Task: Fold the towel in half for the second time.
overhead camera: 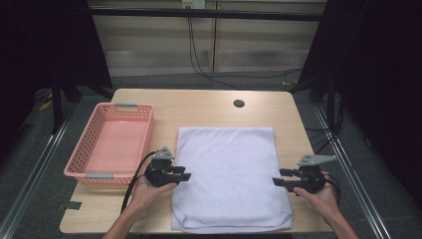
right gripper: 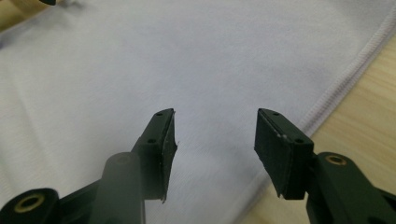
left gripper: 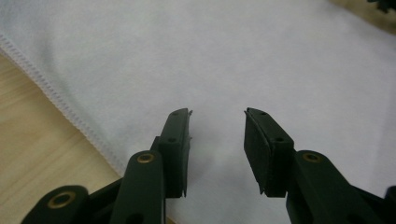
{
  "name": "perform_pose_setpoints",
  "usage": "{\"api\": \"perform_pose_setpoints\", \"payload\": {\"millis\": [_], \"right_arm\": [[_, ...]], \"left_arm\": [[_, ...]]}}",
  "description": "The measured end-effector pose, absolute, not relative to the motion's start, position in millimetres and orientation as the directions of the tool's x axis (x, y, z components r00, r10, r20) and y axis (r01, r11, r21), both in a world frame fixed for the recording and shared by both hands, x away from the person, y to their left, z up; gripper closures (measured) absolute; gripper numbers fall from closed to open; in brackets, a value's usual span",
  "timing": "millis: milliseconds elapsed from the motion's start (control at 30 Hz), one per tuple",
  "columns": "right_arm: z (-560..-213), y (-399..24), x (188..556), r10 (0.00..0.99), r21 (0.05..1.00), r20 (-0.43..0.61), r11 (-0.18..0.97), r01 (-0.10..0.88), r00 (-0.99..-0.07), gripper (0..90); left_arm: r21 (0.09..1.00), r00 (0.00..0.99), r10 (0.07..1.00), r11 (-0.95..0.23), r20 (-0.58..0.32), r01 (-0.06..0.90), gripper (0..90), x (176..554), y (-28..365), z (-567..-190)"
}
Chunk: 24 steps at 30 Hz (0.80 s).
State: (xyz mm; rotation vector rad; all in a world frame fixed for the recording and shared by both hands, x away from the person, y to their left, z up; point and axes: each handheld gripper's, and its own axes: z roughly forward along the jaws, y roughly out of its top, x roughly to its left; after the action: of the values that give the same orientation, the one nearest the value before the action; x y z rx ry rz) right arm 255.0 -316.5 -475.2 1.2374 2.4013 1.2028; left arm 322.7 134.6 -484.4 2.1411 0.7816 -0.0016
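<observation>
Wooden bench (overhead camera: 209, 107), white towel (overhead camera: 229, 174) folded flat at centre, reaching near edge. Pink basket (overhead camera: 94, 134) along left edge. Left gripper (overhead camera: 186, 176) and right gripper (overhead camera: 276, 178) at opposite side hems, jaws parted, nothing held. Next: pinch hems level, fold evenly.

A white towel (overhead camera: 230, 177) lies folded flat in front of me on the table's middle, a tall rectangle with its long sides running away from me. Its stitched hem (left gripper: 70, 112) shows along the side edges. The near edge is a soft, rounded fold reaching the table's front.
</observation>
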Motion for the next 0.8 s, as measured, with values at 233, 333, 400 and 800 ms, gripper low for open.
{"api": "perform_pose_setpoints", "payload": {"millis": [233,333,400,800], "right_arm": [[-490.8,-296.3,291.7,0.78,0.688,0.135,0.37,0.624,-0.611,44.0],[-494.6,-291.4,306.3,0.792,0.689,0.116,0.37,0.623,-0.599,42.5],[-497.5,-287.0,313.7,0.803,0.679,0.103,0.374,0.632,-0.587,41.9],[-497.9,-295.7,291.2,0.796,0.671,0.058,0.415,0.615,-0.602,60.1]], "left_arm": [[0.702,0.782,0.588,-0.466,-0.208,0.538,58.3,342.8,131.7,-498.2],[0.705,0.779,0.596,-0.467,-0.194,0.534,56.9,347.1,129.0,-498.1],[0.705,0.782,0.592,-0.469,-0.197,0.533,56.1,347.8,125.9,-500.0],[0.707,0.799,0.559,-0.473,-0.221,0.526,56.1,337.9,123.9,-500.8]]}}
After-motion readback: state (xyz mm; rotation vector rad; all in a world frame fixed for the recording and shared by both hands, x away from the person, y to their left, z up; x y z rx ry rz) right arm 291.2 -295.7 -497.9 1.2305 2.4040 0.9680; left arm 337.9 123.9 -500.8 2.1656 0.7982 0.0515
